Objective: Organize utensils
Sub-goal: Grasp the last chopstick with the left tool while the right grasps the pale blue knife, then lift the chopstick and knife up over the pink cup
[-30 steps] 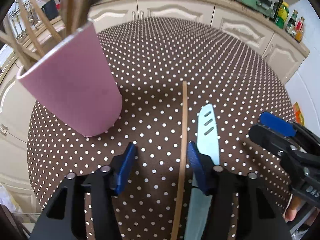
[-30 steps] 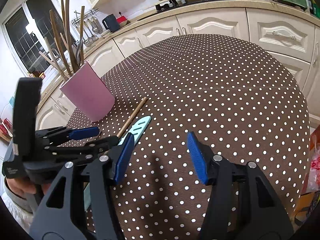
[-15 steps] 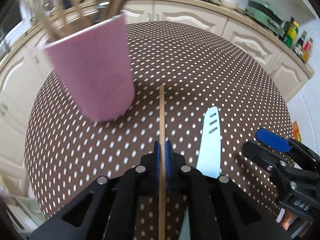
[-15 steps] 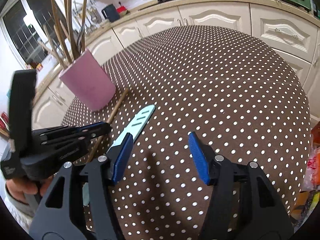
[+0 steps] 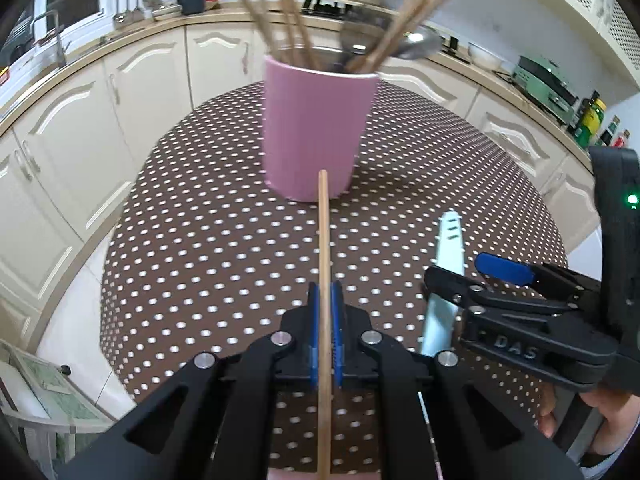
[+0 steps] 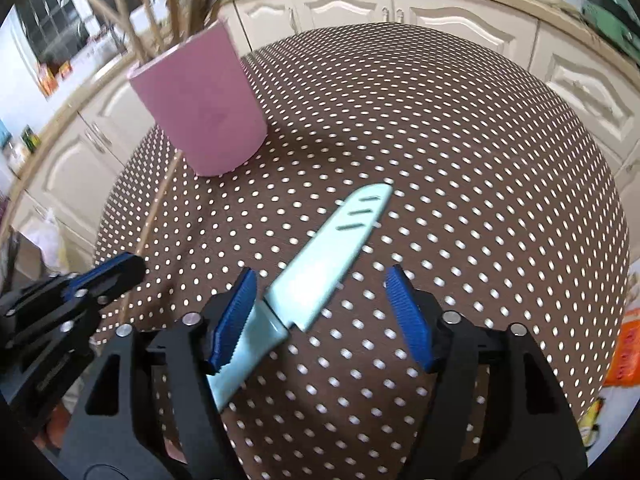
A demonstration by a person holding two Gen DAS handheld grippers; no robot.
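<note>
My left gripper (image 5: 326,292) is shut on a thin wooden stick (image 5: 324,240), whose far end points at the foot of the pink cup (image 5: 316,136). The cup stands straight ahead and holds several wooden sticks and a metal spoon. A pale blue knife (image 6: 340,240) lies on the dotted tablecloth. My right gripper (image 6: 320,276) hovers over it with its jaws opening; the handle lies by the left finger and the pads do not press on it. From the right wrist view the left gripper (image 6: 120,272) and the stick (image 6: 156,208) show at the left, with the cup (image 6: 204,112) behind.
The round table (image 5: 200,260) has a brown cloth with white dots; its edge drops off to the left and front. Cream kitchen cabinets (image 5: 100,112) and a worktop ring the room behind. A hand (image 5: 600,432) holds the right gripper (image 5: 468,272).
The left gripper closed on the stick and swung so the cup sits straight ahead. The right gripper moved left over the knife and its jaws spread wider.
</note>
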